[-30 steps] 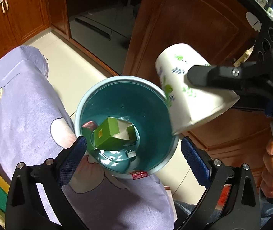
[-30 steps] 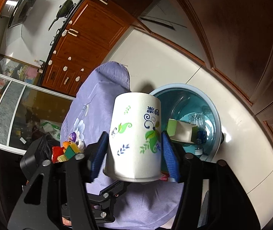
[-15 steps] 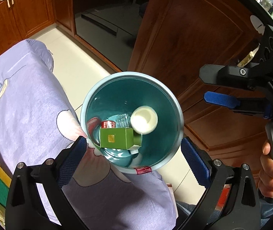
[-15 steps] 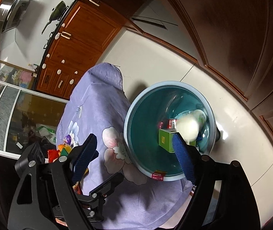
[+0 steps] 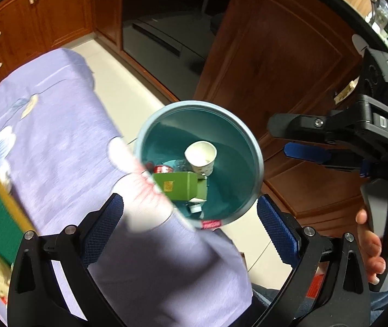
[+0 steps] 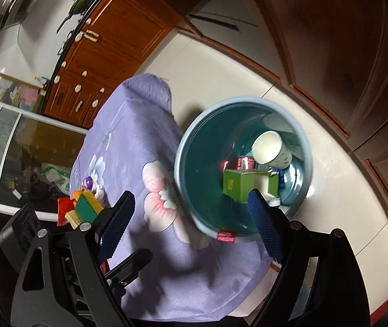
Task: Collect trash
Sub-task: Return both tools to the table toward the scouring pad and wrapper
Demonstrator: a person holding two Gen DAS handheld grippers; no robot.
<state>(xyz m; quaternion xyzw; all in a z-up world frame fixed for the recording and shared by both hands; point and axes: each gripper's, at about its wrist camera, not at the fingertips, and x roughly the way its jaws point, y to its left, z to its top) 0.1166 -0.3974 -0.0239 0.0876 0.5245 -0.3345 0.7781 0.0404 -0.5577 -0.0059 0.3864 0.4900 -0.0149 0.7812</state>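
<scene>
Trash now includes one white floral paper cup (image 5: pixel 201 157), dropped a second ago from the right gripper (image 6: pixel 191 224), inside the round teal plastic bin (image 5: pixel 251 147) at twelve o'clock of one green carton (image 5: pixel 179 185). Both the right and left gripper (image 5: pixel 191 222) gape wide, empty.

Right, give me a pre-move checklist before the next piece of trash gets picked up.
1. Paper cup inside the bin: ok.
2. Green carton inside the bin: ok.
3. Right gripper open, holding nothing: ok.
4. Left gripper open, holding nothing: ok.
5. Bin standing upright on the floor beside the purple cloth: ok.
6. Next trash item picked out among the colourful things on the cloth: cannot tell.
</scene>
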